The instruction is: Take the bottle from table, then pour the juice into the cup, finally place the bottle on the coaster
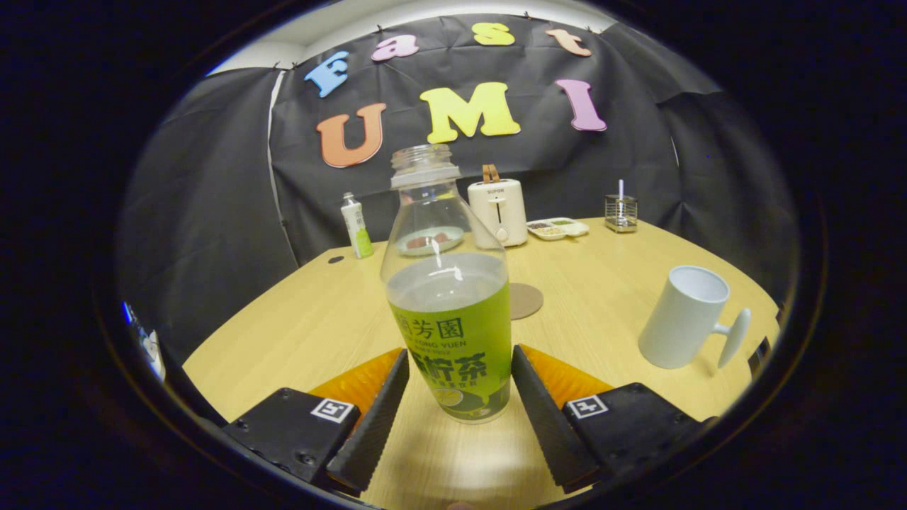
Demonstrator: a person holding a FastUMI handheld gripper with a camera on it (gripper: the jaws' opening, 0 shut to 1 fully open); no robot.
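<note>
Tool (pixel 459 382) spread wide around uncapped bottle (pixel 449 312), fingers not touching. Risk: uneven closing could tip bottle, spilling juice on counter (pixel 283 326) short of cup (pixel 684 316).

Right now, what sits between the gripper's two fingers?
In the gripper view, the open bottle stands between the open gripper fingers, neither visibly pressing it.

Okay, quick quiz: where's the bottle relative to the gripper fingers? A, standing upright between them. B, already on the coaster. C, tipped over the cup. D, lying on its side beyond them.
A: the bottle stands upright on the table between the open gripper's fingers.
</note>
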